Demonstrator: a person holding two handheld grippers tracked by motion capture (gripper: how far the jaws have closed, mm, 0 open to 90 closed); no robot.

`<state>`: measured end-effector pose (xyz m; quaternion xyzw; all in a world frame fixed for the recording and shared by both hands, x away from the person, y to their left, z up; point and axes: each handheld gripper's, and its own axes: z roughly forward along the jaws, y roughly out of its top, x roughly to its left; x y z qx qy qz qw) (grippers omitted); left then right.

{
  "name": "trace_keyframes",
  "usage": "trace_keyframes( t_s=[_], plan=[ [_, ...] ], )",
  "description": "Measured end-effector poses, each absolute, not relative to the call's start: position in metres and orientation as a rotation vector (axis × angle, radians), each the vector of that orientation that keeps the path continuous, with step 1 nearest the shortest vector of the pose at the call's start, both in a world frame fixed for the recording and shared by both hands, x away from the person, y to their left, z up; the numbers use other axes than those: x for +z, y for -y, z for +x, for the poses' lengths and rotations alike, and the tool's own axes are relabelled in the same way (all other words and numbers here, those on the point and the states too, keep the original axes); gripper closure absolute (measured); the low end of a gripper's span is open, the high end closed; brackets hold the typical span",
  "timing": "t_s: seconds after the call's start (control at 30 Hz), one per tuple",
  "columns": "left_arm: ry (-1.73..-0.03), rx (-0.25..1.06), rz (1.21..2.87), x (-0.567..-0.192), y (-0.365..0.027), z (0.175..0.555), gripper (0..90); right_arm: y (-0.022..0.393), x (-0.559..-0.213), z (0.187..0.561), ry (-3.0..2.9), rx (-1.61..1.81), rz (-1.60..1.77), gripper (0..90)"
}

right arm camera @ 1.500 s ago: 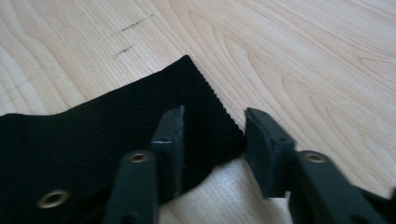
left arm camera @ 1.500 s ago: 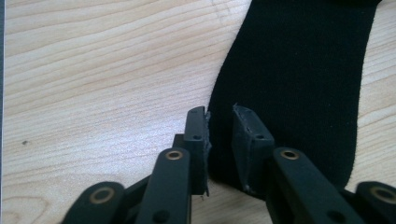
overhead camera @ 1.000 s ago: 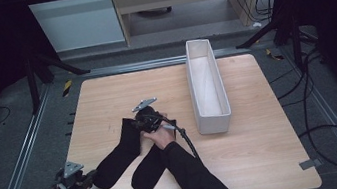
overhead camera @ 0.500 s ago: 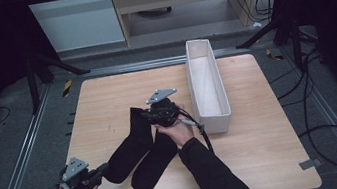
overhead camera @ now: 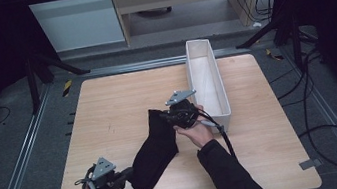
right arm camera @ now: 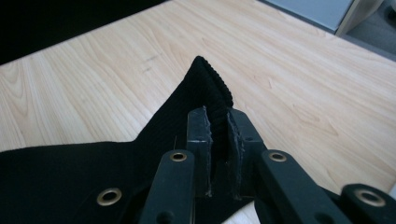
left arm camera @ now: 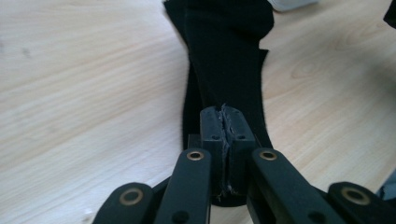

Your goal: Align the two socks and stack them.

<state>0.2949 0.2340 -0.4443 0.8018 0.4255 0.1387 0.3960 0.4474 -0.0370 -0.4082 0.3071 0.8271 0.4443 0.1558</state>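
A long black sock (overhead camera: 156,149) stretches diagonally across the wooden table (overhead camera: 107,103) between my two grippers. At the near left, my left gripper (overhead camera: 128,172) is shut on the sock's lower end. In the left gripper view the pads (left arm camera: 212,123) pinch thin black fabric, and the sock (left arm camera: 224,56) runs away from them in two overlapping layers. My right gripper (overhead camera: 164,117) holds the upper end slightly above the table. In the right gripper view it (right arm camera: 217,119) is shut on the ribbed cuff (right arm camera: 205,79), which bunches up between the pads.
A long white bin (overhead camera: 206,76) stands on the table's right half, just beyond the right hand. Metal rails run along both sides of the table. Black stand legs and cables lie on the floor around it.
The right gripper has carried the cuff to the right, toward the bin. The left gripper has followed to the right. Two dark strips that lay side by side now overlap as one.
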Motion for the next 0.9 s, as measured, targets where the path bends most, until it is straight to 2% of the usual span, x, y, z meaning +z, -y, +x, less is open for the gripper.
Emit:
trace_keyframes(
  t_s=[0.23,0.57,0.9],
  plan=[
    [-1.057,0.308,2.062,-0.451,-0.220,0.295,87.4,0.043,-0.417,0.444,-2.409,1.225,0.880,80.9],
    [-1.093,0.297,2.063,-0.456,-0.227,0.297,87.4,0.042,-0.431,0.448,-2.418,1.177,0.902,80.6],
    [-1.124,0.304,2.091,-0.467,-0.229,0.305,87.4,0.030,-0.458,0.458,-2.384,1.112,0.910,79.5]
  ],
)
